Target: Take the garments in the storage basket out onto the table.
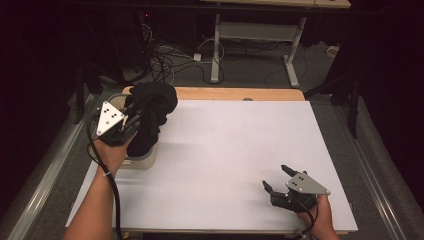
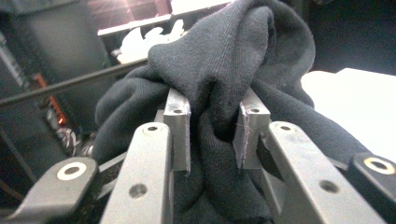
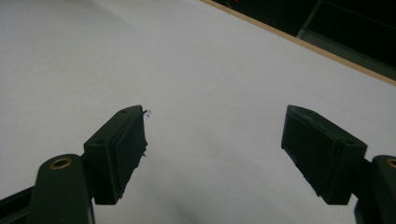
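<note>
Right claw (image 1: pixel 278 177): nearest to us, low at the right of the high view, the person's right hand (image 1: pixel 320 216) behind it. Jaws spread wide, nothing between them. In the right gripper view its black pads (image 3: pixel 125 151) sit well apart over bare white.

White surface (image 1: pixel 235 165): a broad pale sheet over the wooden top, whose edge (image 1: pixel 240 93) shows along the far side.

Left hand (image 1: pixel 111 152): comes in from the bottom left, forearm angled up toward the far left corner, cable trailing down along the wrist.

Left claw (image 1: pixel 134 119): clamped hard on the dark cloth! In the left gripper view the two metal fingers (image 2: pixel 178 126) pinch a thick fold between them, fabric bulging over both sides. The grey three-cornered plate sits on top of it in the high view.

Dark cloth (image 1: pixel 150 117): a black knitted bundle, at the far left of the surface, held up in the left claw. Its long axis runs close to upright, leaning a little: the bulky rounded end sits high and toward the far edge, the narrower end hangs down toward us. Close up (image 2: pixel 219 60), the weave is plain and the bunched top rises above the fingers.

Pale container (image 1: pixel 142 161): right under the hanging cloth, a light box or tub at the left edge of the surface. The lower end of the cloth overlaps it from above; whether it touches inside, I cannot tell.

Floor beyond (image 1: pixel 240 65): grey, with tangled cables and the legs of another desk.
</note>
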`<state>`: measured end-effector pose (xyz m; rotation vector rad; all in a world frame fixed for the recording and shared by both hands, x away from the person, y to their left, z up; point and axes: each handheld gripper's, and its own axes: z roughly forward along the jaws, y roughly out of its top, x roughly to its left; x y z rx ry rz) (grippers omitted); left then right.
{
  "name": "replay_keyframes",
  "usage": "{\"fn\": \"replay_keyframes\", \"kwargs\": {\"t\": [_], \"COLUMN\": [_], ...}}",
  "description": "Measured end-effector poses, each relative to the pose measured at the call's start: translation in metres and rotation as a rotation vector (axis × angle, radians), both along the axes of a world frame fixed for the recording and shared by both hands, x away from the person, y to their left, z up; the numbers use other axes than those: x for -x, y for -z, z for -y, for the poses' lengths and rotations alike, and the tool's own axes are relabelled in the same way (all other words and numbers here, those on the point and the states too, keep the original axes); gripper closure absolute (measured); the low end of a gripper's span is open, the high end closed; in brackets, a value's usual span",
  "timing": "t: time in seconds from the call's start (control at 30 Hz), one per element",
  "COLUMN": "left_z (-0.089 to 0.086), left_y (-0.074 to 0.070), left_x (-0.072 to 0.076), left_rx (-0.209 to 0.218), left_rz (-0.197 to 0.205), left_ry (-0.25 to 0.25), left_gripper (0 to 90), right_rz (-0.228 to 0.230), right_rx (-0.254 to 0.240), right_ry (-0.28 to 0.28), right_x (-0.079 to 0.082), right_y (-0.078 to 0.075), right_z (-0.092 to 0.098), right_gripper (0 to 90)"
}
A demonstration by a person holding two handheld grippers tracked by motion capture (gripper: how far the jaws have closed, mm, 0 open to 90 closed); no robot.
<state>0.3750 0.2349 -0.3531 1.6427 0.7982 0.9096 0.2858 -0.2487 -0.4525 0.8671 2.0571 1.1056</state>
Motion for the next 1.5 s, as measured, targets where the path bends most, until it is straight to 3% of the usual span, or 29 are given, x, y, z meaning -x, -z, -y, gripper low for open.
{"fn": "replay_keyframes", "kwargs": {"t": [0.3,0.4,0.43,0.7,0.8,1.07,1.5], "left_z": [0.037,0.047,0.057,0.100,0.115,0.149,0.181], "left_y": [-0.018,-0.021,-0.023,-0.024,-0.024,-0.020,0.001], "left_x": [0.012,0.015,0.018,0.028,0.031,0.034,0.025], "left_rx": [-0.003,0.000,0.006,0.009,-0.006,-0.029,-0.084], "left_rz": [0.061,0.054,0.059,0.072,0.076,0.059,-0.010], "left_ry": [0.102,0.132,0.169,0.279,0.315,0.397,0.437], "left_gripper": [69.7,69.7,69.7,69.7,69.7,69.6,69.5], "right_rz": [0.002,0.005,0.005,0.013,0.015,0.026,0.044], "right_rx": [-0.002,-0.002,-0.002,-0.006,-0.008,-0.019,-0.039], "right_ry": [0.003,0.004,0.004,0.010,0.013,0.029,0.058], "right_x": [0.000,0.000,0.000,0.001,0.000,0.000,0.000], "right_y": [0.000,-0.001,-0.001,-0.002,-0.003,-0.005,-0.009], "right_z": [0.002,0.002,0.002,0.005,0.006,0.011,0.020], "right_gripper": [22.5,22.5,22.5,22.5,22.5,22.5,22.5]}}
